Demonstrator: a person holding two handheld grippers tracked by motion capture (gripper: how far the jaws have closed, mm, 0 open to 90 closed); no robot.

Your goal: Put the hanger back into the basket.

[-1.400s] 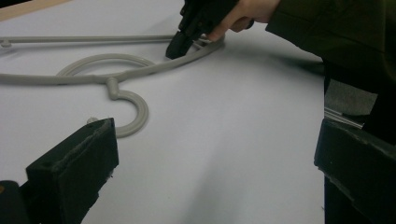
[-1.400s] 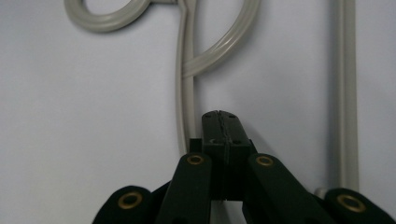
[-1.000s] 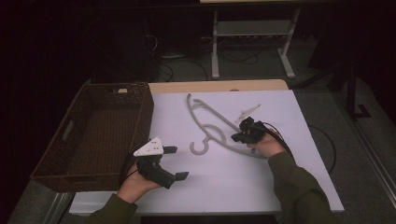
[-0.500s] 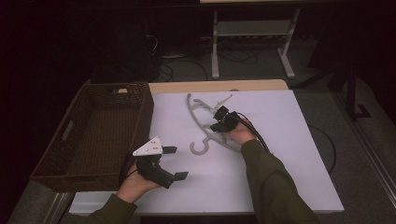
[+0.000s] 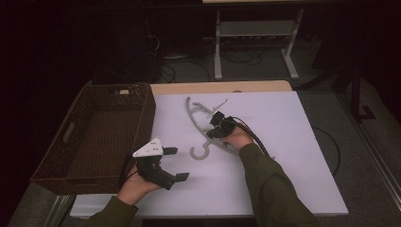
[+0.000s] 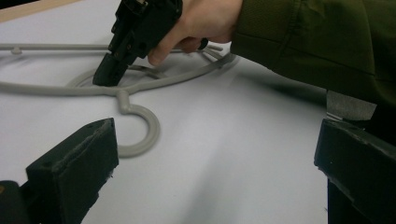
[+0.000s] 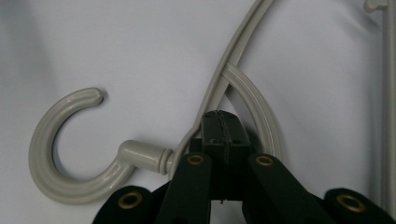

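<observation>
A grey plastic hanger (image 5: 194,116) lies flat on the white table (image 5: 293,146), its hook (image 5: 201,152) pointing toward me. My right gripper (image 5: 216,126) is shut, its tip down at the hanger's neck between the shoulder bar and the inner arc (image 7: 254,107). In the right gripper view the jaws meet at a seam (image 7: 223,128) with nothing between them. The left gripper (image 5: 174,163) hovers open near the front left, short of the hook (image 6: 140,128); its view shows the right gripper (image 6: 110,74) touching the hanger.
A dark wicker basket (image 5: 147,116) stands at the table's left edge, close to the left hand. The right gripper's black cable (image 5: 253,136) trails back along the sleeve. A metal stand (image 5: 255,28) and floor cables lie beyond the far edge.
The right gripper has travelled left along the hanger from its right shoulder to the neck above the hook and lowered onto it. The left gripper has stayed still.
</observation>
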